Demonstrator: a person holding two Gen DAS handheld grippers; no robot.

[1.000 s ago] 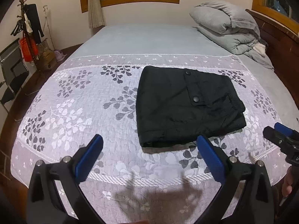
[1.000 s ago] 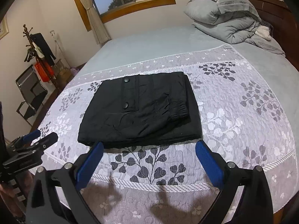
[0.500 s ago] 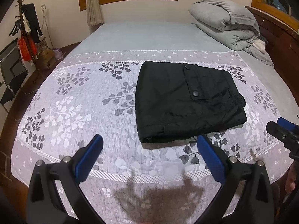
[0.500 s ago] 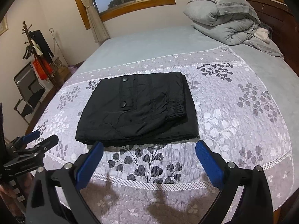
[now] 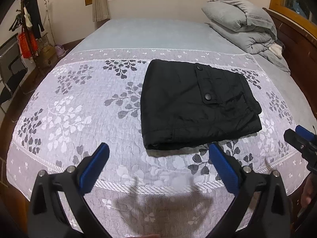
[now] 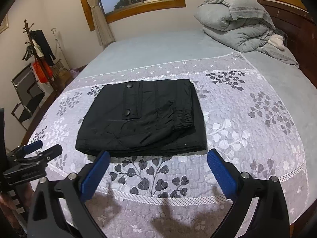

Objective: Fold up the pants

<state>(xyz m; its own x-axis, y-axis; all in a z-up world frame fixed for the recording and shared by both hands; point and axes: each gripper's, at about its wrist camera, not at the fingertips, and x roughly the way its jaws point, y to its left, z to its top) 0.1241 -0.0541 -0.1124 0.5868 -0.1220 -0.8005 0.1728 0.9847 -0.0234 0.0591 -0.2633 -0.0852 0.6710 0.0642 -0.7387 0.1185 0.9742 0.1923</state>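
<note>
The black pants [image 5: 196, 107] lie folded into a compact rectangle on the floral bedspread [image 5: 79, 109], a buttoned pocket flap on top. In the right wrist view the same pants [image 6: 142, 119] show an elastic cuff at their right side. My left gripper [image 5: 158, 160] hovers open just short of the pants' near edge, nothing between its blue pads. My right gripper [image 6: 158, 162] is open too, held back from the near edge and empty. Each gripper shows at the side of the other's view: the right gripper [image 5: 301, 138] and the left gripper [image 6: 35, 154].
A folded grey duvet [image 5: 243, 25] sits at the bed's far right by the wooden headboard [image 5: 297, 45]. A coat rack [image 5: 27, 23] and a chair [image 5: 10, 69] stand on the floor to the left. Grey sheet [image 5: 150, 35] covers the far half of the bed.
Both grippers have drawn back slightly from the folded pants, staying open. The pants have not moved.
</note>
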